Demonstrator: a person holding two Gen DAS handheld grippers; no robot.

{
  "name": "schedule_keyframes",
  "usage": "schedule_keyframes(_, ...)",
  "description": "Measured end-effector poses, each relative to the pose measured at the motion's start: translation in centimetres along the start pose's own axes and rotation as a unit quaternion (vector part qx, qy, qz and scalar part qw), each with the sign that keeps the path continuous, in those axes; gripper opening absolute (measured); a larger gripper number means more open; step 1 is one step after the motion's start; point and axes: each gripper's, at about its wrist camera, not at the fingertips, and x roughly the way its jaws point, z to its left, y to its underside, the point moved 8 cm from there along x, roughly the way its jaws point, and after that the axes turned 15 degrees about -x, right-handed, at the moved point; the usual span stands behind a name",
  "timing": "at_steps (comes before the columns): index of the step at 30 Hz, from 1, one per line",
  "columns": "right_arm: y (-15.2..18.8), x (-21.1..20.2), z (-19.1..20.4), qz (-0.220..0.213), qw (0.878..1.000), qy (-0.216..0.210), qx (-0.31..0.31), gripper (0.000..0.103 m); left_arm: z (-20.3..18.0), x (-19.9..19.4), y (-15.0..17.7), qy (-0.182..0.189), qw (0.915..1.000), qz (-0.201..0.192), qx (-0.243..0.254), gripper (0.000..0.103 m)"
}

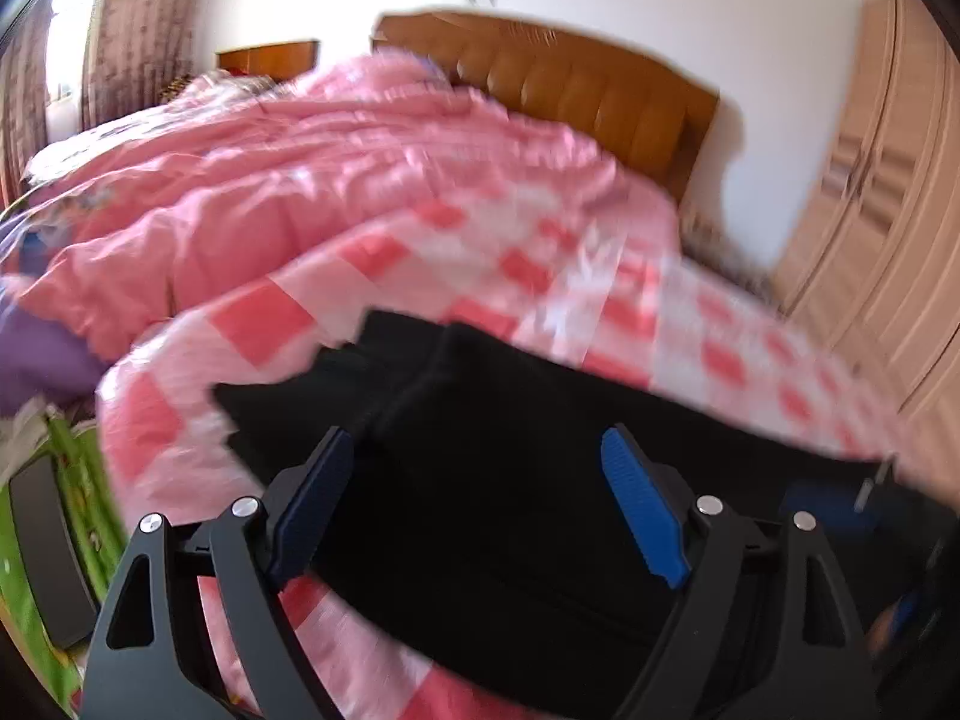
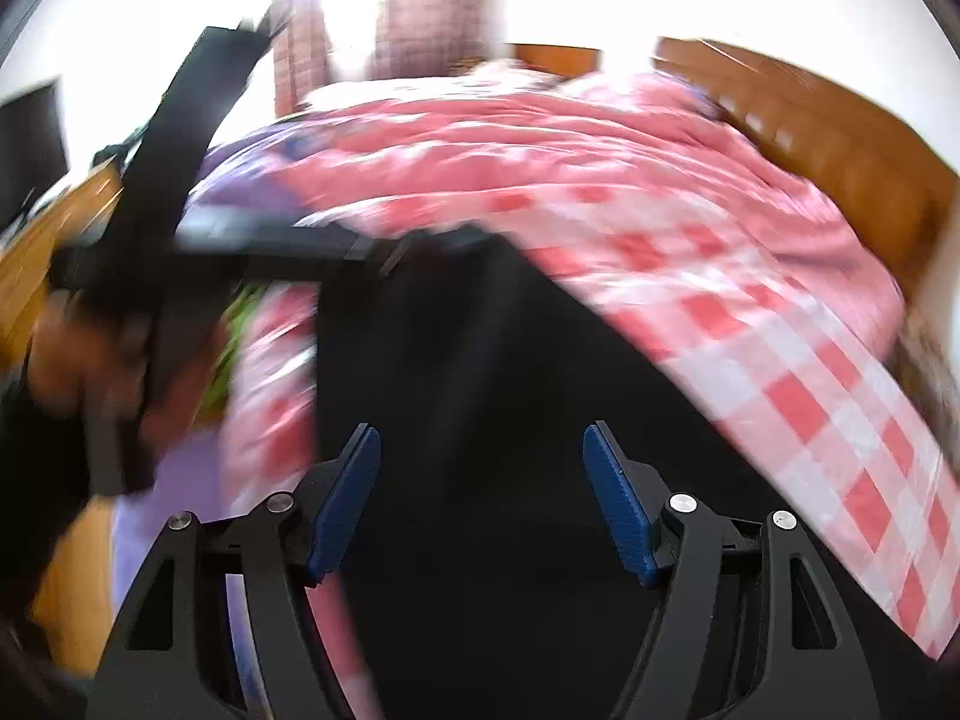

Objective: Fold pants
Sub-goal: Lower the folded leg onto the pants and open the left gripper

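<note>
Black pants [image 1: 510, 480]: spread on the bed, filling the lower middle of the left wrist view; a seam runs from upper centre down toward the left finger; in the right wrist view the same pants [image 2: 480, 390] occupy the centre and lower middle of the frame, their far edge blurred.

Left tool [image 1: 480, 504]: jaws wide apart, blue pads facing each other with only dark cloth showing between them; nothing gripped; pointed along the pants toward the headboard; whether the fingertips touch the fabric cannot be told. Seen in the right wrist view as a dark blurred body at upper left [image 2: 174, 180], held by the left hand [image 2: 54, 354] at mid left.

Right tool [image 2: 480, 498]: jaws wide, pads clear of one another, nothing held; set over the pants, lower centre of frame.

Surroundings: pink-and-white checked sheet [image 1: 690, 312] under and beyond the pants; rumpled pink quilt [image 1: 270, 192] at upper left; brown padded headboard [image 1: 570, 84] at top centre; pale wooden wardrobe [image 1: 888, 180] at the right edge; patterned curtain [image 1: 132, 30] at upper left; green cloth [image 1: 78, 480] at lower left. Both views motion-blurred.
</note>
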Motion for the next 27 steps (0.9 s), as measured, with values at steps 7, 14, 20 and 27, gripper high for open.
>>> schedule_keyframes(7,2.2,6.2,-6.3,0.073,0.993,0.003,0.087,0.067,0.8,3.9,2.8,-0.085,0.9909,0.017,0.102,0.083)
schedule_keyframes(14,3.9,6.3,-7.8,0.077,0.994,0.040,0.071,0.066,1.9,4.5,3.1,-0.091,0.9895,0.013,0.111,0.084)
schedule_keyframes(20,3.8,6.3,-7.8,0.077,0.994,0.042,0.068,0.066,1.8,4.7,3.2,-0.092,0.9895,0.014,0.111,0.084)
schedule_keyframes(27,3.8,6.3,-8.0,0.076,0.994,0.043,0.069,0.066,1.7,4.7,3.2,-0.095,0.9891,0.014,0.111,0.084)
